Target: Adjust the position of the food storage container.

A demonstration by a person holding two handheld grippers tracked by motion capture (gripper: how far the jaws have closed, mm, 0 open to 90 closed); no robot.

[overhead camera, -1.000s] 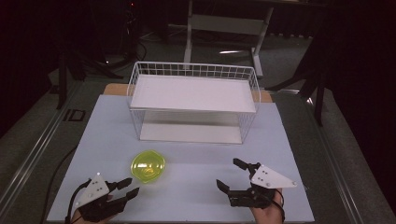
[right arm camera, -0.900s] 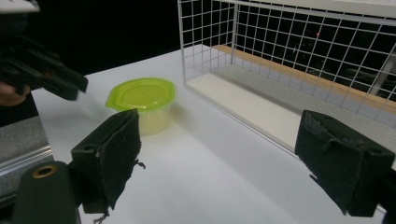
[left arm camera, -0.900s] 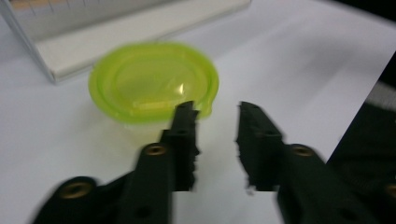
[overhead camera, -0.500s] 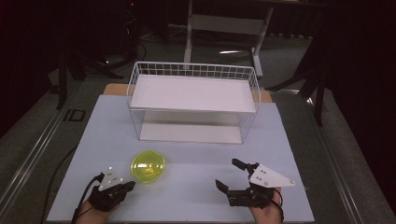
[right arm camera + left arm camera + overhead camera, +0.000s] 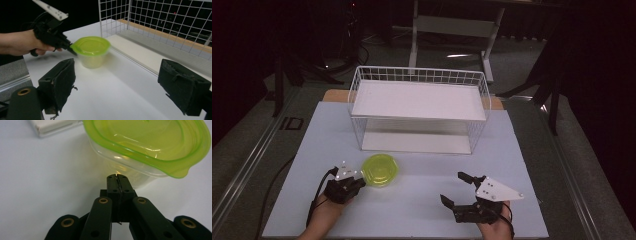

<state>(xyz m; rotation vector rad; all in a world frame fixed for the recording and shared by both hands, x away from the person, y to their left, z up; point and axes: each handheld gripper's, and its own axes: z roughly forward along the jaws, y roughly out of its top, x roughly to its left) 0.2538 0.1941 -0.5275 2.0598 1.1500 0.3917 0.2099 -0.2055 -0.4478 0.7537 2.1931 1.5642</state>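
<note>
Your left gripper point(image 5: 354, 183) sits near the front-left part of the white table point(image 5: 422, 210), jaws closed flat together with nothing between them, having just been closing, tips right up against the clear wall of the green-lidded container point(image 5: 380, 170) just under its lid rim; whether they actually touch it can't be told. That container stands upright on the table, left of centre, just in front of the white wire basket point(image 5: 419, 82) and apart from it. Your right gripper point(image 5: 460, 189) rests near the front-right edge, jaws spread wide and empty, well apart from the container.
</note>
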